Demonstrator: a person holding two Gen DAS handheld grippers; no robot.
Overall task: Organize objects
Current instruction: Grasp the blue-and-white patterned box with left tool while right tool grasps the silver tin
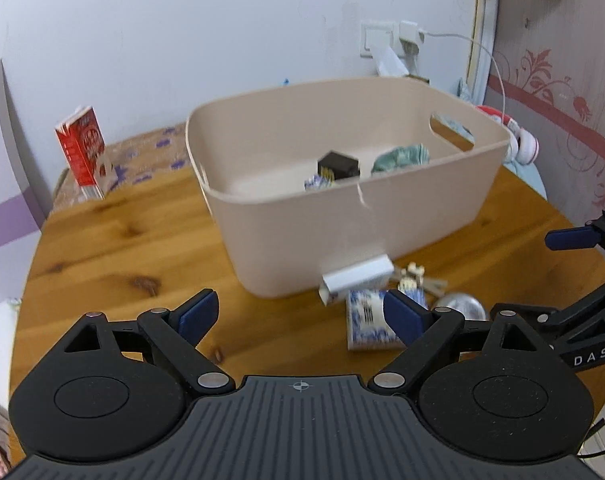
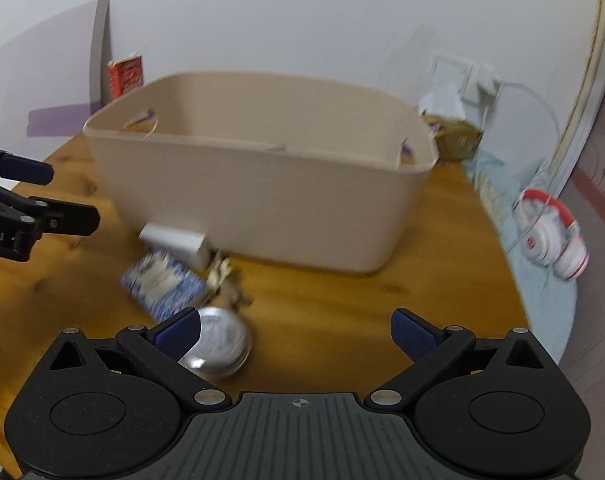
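Note:
A beige plastic bin stands on the wooden table; it also shows in the right wrist view. Inside lie a black block, a teal cloth and a blue-white packet. In front of the bin lie a white box, a blue-white packet, a small toy figure and a round silver tin. My left gripper is open and empty, just before the bin. My right gripper is open and empty, its left finger over the tin.
A red and white carton stands at the table's far left. White and red headphones lie on a light blue surface right of the table. A wall socket with a white cable is behind the bin.

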